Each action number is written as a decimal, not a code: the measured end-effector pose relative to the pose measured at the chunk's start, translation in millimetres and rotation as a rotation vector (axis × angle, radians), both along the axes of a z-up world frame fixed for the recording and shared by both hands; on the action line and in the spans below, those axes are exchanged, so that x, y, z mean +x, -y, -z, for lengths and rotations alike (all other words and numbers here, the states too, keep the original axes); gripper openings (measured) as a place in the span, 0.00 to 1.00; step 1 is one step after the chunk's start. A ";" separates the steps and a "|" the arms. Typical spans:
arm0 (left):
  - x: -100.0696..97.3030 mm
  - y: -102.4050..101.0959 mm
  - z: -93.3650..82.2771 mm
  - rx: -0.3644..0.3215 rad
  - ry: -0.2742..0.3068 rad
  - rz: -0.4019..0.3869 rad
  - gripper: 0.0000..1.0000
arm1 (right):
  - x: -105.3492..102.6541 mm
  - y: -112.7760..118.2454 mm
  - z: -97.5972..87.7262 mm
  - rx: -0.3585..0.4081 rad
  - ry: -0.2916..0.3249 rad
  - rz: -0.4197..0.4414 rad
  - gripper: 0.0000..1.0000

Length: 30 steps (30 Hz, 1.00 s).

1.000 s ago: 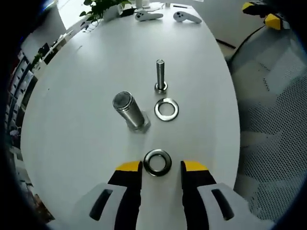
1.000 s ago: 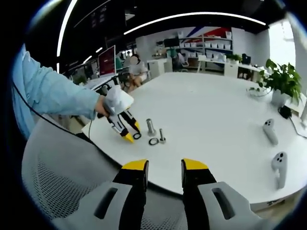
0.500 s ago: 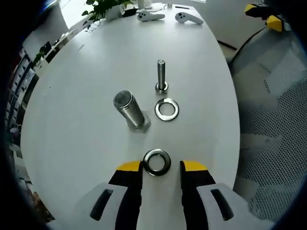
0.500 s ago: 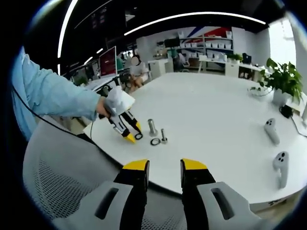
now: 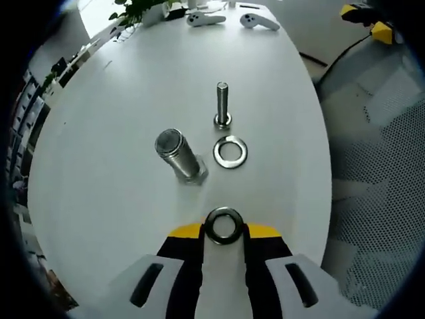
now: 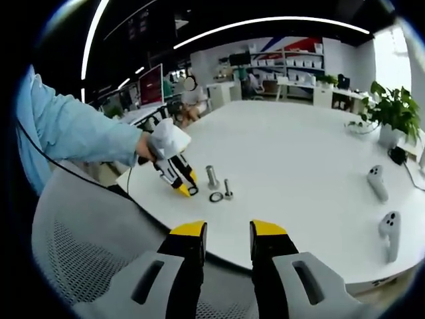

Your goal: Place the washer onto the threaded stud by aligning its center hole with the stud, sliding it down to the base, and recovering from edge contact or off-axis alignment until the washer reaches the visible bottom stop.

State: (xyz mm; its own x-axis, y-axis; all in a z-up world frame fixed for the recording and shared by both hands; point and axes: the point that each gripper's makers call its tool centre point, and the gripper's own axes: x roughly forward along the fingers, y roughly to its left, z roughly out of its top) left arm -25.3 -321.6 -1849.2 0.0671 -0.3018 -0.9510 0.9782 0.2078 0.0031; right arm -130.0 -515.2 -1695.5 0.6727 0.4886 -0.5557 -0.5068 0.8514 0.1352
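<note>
In the left gripper view the left gripper grasps a shiny steel washer between its yellow tips, near the table edge; further off stand a thick bolt, a second washer lying flat, and the thin threaded stud; open white tabletop lies all around; the right gripper is released, hanging over a mesh chair; no readable writing.
</note>
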 end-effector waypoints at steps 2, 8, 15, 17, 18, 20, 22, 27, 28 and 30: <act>0.8 0.3 0.1 0.010 -0.005 0.011 0.22 | -0.1 0.2 0.0 0.001 0.000 0.002 0.28; 1.8 2.9 0.5 0.036 0.013 0.067 0.24 | -0.3 -0.3 0.3 0.000 -0.003 -0.004 0.28; 2.5 4.7 1.8 0.027 -0.005 0.085 0.24 | -0.5 -0.9 0.4 0.002 -0.004 -0.007 0.28; 4.0 4.8 2.1 0.032 0.003 0.063 0.21 | -0.7 -1.1 0.4 0.005 -0.004 -0.007 0.28; 3.5 5.2 2.1 0.030 0.002 0.067 0.21 | -0.9 -1.1 0.3 0.007 -0.004 -0.007 0.28; 3.0 4.9 1.8 0.033 0.011 0.072 0.21 | -1.5 -1.1 0.4 0.007 -0.005 -0.007 0.28; 2.6 4.5 1.6 0.034 0.015 0.056 0.20 | -1.2 -1.0 0.3 0.008 -0.004 -0.005 0.28; 3.8 5.2 1.1 0.012 0.038 0.032 0.19 | -0.5 -1.4 0.5 0.005 -0.004 -0.009 0.28; 3.9 5.2 1.0 0.009 0.038 0.023 0.19 | -0.5 -1.6 0.5 0.005 -0.004 -0.010 0.28; -1.9 -5.8 -3.4 0.066 -0.014 0.022 0.00 | 0.0 -1.6 0.2 0.006 -0.003 -0.009 0.28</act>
